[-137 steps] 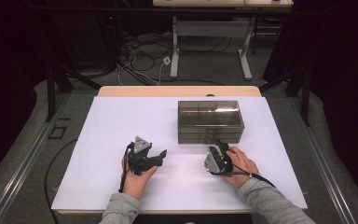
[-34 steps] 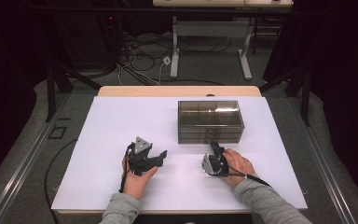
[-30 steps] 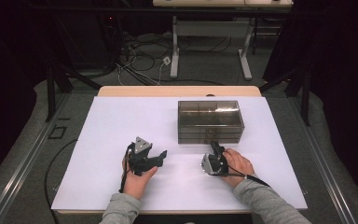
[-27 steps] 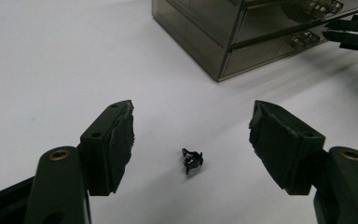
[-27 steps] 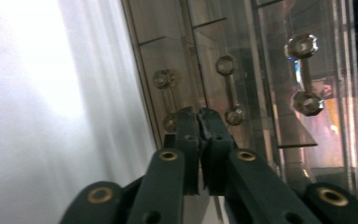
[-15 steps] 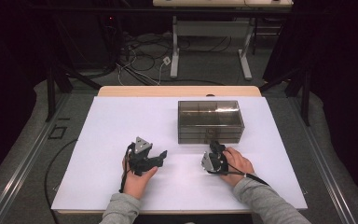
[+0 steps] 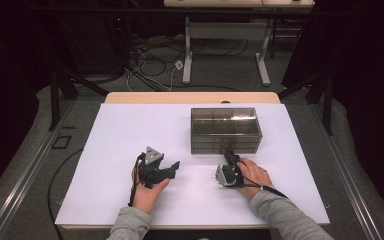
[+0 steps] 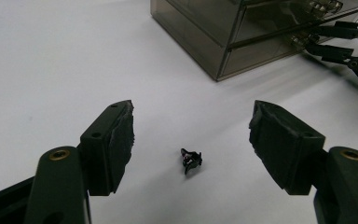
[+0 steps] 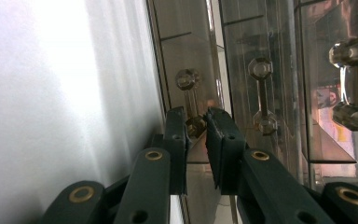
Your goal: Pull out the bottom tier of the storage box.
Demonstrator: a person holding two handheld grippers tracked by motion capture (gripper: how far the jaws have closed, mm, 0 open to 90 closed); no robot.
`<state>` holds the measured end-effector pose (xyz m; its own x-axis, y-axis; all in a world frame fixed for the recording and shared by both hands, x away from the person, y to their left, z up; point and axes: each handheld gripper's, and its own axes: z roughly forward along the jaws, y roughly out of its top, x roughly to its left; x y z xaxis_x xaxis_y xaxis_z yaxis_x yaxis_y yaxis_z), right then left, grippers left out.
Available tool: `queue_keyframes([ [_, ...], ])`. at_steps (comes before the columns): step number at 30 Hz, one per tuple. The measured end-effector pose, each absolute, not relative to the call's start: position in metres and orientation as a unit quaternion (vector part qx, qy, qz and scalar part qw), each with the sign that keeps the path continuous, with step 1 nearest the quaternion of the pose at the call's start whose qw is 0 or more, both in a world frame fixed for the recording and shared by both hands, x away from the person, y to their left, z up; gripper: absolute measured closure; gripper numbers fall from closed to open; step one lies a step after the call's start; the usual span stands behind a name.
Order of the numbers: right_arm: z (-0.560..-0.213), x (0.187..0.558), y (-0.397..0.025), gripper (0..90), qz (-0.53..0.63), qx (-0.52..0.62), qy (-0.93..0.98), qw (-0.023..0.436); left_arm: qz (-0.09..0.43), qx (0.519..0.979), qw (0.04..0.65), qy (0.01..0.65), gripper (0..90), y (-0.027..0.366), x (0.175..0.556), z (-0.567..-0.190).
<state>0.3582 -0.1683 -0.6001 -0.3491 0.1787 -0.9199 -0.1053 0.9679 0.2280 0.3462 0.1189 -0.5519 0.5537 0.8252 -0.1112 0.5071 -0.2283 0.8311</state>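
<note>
A smoked clear drawer box stands on the white table. My right gripper reaches its front, and in the right gripper view the jaws are shut on the end knob of a clear drawer handle. The left gripper rests on the table left of the box, open wide. A tiny black part lies on the table between its jaws, touching neither. The left gripper view also shows the box and the right gripper at its front.
Two more clear handles sit on neighbouring drawers. The table's wooden far edge lies behind the box. Beyond it are cables on the floor and a desk frame.
The right gripper has edged slightly left along the box front since the earliest frame. The left gripper has stayed where it was, open.
</note>
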Motion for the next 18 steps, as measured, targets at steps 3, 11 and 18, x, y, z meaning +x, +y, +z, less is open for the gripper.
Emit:
queue_keyframes([
  [3,-0.5997,0.3582,-0.1686,78.7,0.126,0.023,0.813,0.568,0.18,0.762,0.442,0.437,30.9,0.1191,0.3462,-0.5518],
  [11,-0.5999,0.3557,-0.1677,78.8,0.121,0.027,0.81,0.573,0.18,0.762,0.443,0.437,30.9,0.1193,0.3458,-0.5518],
  [18,-0.6005,0.3513,-0.1683,81.2,0.128,0.019,0.809,0.573,0.181,0.763,0.441,0.436,30.9,0.1195,0.3458,-0.5517],
])
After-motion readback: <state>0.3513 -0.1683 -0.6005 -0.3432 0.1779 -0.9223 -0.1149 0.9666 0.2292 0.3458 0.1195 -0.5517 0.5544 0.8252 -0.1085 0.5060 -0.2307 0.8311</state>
